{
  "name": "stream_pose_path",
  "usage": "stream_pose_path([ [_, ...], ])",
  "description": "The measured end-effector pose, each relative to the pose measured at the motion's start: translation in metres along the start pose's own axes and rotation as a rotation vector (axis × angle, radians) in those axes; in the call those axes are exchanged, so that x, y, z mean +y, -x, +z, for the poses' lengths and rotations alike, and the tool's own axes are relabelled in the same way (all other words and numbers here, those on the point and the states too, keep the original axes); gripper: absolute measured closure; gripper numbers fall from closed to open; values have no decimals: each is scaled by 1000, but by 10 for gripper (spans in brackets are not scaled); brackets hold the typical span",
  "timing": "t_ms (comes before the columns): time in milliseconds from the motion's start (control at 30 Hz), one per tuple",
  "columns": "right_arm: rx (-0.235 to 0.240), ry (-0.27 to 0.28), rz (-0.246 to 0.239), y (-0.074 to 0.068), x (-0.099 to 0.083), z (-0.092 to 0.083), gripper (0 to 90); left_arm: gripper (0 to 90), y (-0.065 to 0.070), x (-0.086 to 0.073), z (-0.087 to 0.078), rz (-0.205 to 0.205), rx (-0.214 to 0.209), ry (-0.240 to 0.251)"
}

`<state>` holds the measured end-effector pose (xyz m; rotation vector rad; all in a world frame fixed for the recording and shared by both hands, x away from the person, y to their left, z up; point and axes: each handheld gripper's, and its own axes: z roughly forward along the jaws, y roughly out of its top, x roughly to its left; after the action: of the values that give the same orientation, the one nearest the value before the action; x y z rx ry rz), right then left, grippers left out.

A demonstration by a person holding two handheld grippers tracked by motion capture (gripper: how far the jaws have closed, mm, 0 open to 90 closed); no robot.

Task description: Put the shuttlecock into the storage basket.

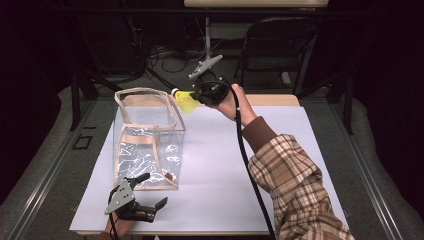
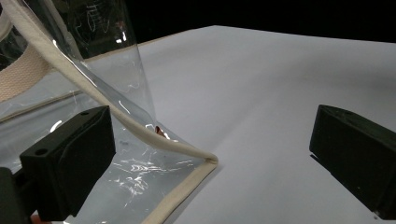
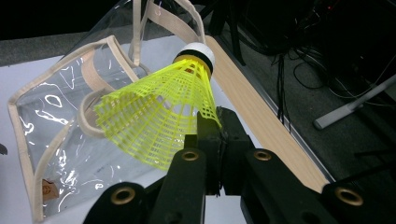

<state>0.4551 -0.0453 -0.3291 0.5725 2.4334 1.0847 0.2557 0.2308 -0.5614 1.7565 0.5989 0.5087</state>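
A long arm in a checked sleeve (image 1: 295, 185) comes in from the lower right of the high view and stretches up toward the middle, where the right tool (image 1: 199, 95) is held up in the air just over the top edge of the clear bag (image 1: 147, 140). This tool is squeezed tight on a yellow shuttlecock (image 1: 186, 100); in the right gripper view its black jaws pinch the edge of the yellow net skirt, and the white tip points up and away, toward the top of the frame. The shuttlecock hangs by the bag's open mouth, at its right side in the high view. The left tool (image 1: 152, 192) sits low at the bottom left of the high view, near the front corner of the bag. Its jaws stand wide apart with nothing pressed between them; in the left gripper view the bag's tan bottom corner lies between them on the desk. The desk (image 1: 280, 150) is big, white and flat. Behind it, at the top of the high view, the room is dark, with a folding chair (image 1: 272, 45) and cables on the floor (image 1: 165, 57).
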Motion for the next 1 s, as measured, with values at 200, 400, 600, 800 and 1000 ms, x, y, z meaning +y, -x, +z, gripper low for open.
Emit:
stream_pose_path([
  [200,7,8,-9,-5,6,3,892,0,-1,0,-1,0,-14,-5],
  [400,12,7,-7,-6,10,7,892,0,-1,0,-1,2,-11,-4],
  [600,17,13,-10,-8,16,12,892,0,-1,0,-1,0,-10,-2],
  [800,24,18,-5,-10,21,16,892,0,-1,0,-1,0,-10,-2],
  [1000,28,20,0,-12,25,20,892,0,0,0,-1,-1,-5,0],
])
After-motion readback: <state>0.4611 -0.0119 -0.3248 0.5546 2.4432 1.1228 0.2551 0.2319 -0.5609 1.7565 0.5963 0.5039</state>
